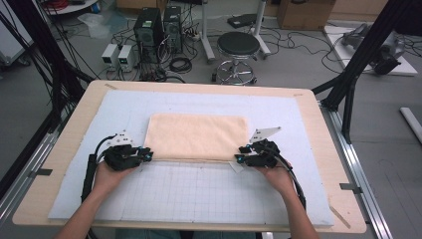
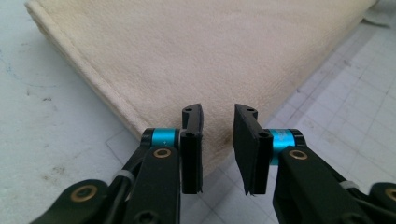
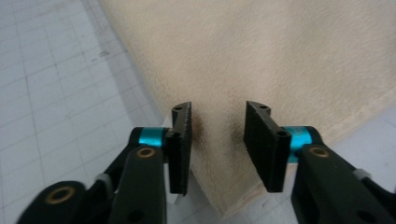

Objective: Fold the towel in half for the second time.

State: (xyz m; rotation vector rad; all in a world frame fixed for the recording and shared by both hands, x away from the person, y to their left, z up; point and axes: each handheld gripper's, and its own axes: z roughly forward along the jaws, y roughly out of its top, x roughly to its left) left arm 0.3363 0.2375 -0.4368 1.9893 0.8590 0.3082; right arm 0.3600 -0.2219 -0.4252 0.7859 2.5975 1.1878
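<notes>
- The left gripper point(image 1: 148, 155) is at the left of the table, held by the person's left hand point(image 1: 107, 175). Its black cable makes a loop beside the wrist.
- In the left gripper view, its two flat black jaws stand apart, released, with a clear gap between them. They sit over the near left corner of the towel point(image 2: 196, 51); whether they touch the cloth, I cannot tell.
- The towel point(image 1: 197, 136) is cream-coloured, soft and a little fuzzy, folded into a neat rectangle. A stitched hem runs along its left edge. It lies flat in the middle of the pale blue mat point(image 1: 119, 107).
- The mat covers most of the light wooden table point(image 1: 79, 112). The near half of the mat has a thin printed grid of squares.
- The right gripper point(image 1: 242, 154) is at the near right corner of the towel, held by the right hand point(image 1: 278, 177). A grey three-cornered plate stands on top of it.
- In the right gripper view, its jaws are also parted, holding nothing, over the corner of the towel point(image 3: 289, 56).
</notes>
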